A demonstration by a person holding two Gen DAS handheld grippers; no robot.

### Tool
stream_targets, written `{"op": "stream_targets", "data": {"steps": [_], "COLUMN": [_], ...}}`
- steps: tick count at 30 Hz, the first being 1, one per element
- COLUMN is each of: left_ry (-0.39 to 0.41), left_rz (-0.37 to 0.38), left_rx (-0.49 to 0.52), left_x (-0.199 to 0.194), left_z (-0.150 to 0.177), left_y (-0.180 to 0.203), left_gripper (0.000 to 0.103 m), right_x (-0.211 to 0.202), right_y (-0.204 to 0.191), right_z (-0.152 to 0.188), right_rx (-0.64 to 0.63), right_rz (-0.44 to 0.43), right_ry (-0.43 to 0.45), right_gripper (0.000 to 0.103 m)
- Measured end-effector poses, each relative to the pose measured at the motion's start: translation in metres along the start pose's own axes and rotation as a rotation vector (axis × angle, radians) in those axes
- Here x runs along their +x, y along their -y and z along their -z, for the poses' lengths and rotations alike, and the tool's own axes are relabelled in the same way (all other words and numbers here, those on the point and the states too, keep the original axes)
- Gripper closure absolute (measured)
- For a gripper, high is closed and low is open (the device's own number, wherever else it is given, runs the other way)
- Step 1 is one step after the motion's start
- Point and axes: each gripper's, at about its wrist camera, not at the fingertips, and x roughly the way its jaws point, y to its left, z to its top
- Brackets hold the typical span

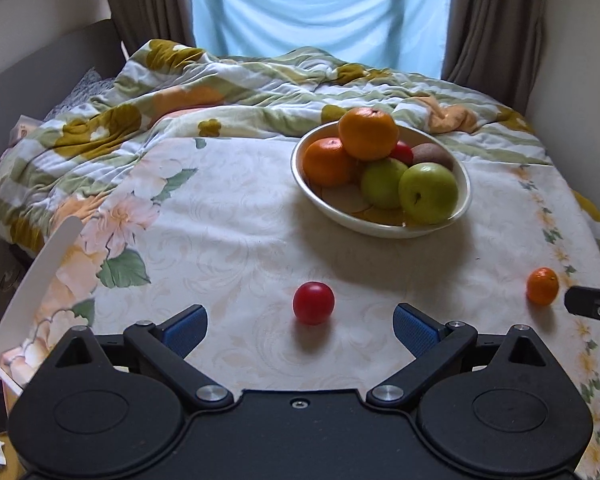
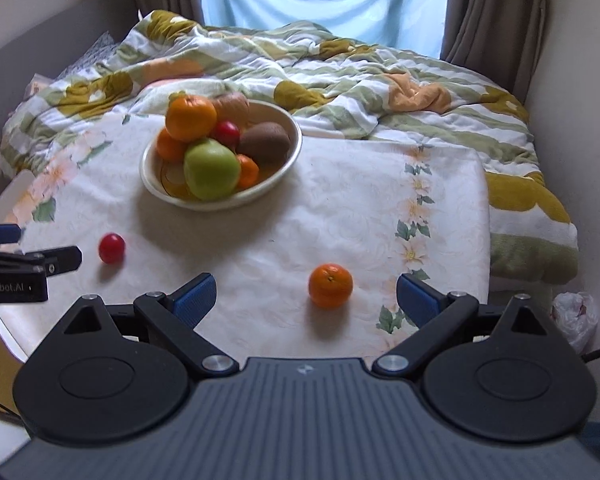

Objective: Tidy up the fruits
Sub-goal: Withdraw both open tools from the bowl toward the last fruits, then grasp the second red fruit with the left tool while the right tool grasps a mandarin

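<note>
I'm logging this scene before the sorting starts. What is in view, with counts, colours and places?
Bowl: 1, cream, on the table's far side, holding fruit.
Oranges in bowl: at least 3, orange, piled at its left.
Apples: 2, green, at the bowl's front.
Kiwi: 1, brown, at the bowl's back right.
Red fruit in bowl: 1, mostly hidden.
Loose red fruit: 1, on the cloth before the left gripper.
Loose orange: 1, on the cloth before the right gripper.
Tablecloth: 1, cream, floral.
Quilt: 1, green, white and mustard, behind the table.
Curtains: blue between brown.
Left gripper: open, empty.
Right gripper: open, empty.
</note>
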Motion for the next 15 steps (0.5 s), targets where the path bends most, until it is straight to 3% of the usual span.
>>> {"op": "stream_targets", "data": {"steps": [3,5,7,15], "left_ry": [-0.003,-0.009,-0.023,-0.045], "left_rz": [-0.012,-0.018,-0.022,-0.008], "left_rx": [-0.021,-0.023,-0.020,-0.009], "left_x": [0.015,0.025,0.034,0.052], "left_z": [0.002,0.002,0.002,0.002], "left_y": [0.001,0.002,0.004,0.010], "left_gripper": [0.005,0.012,0.026,0.051], "right_x": [0.017,0.026,0.033,0.057], "right_y": [0.009,0.015,0.019,0.026], "right_z": [0.005,0.007,0.010,0.014], "right_rx": [-0.019,-0.018,-0.017,-0.024], "right_rz": [-0.009,-0.023,-0.034,-0.062], "right_ry": [-0.017,-0.023,-0.024,-0.058], "right_gripper": [0.000,0.000,0.000,0.002]}}
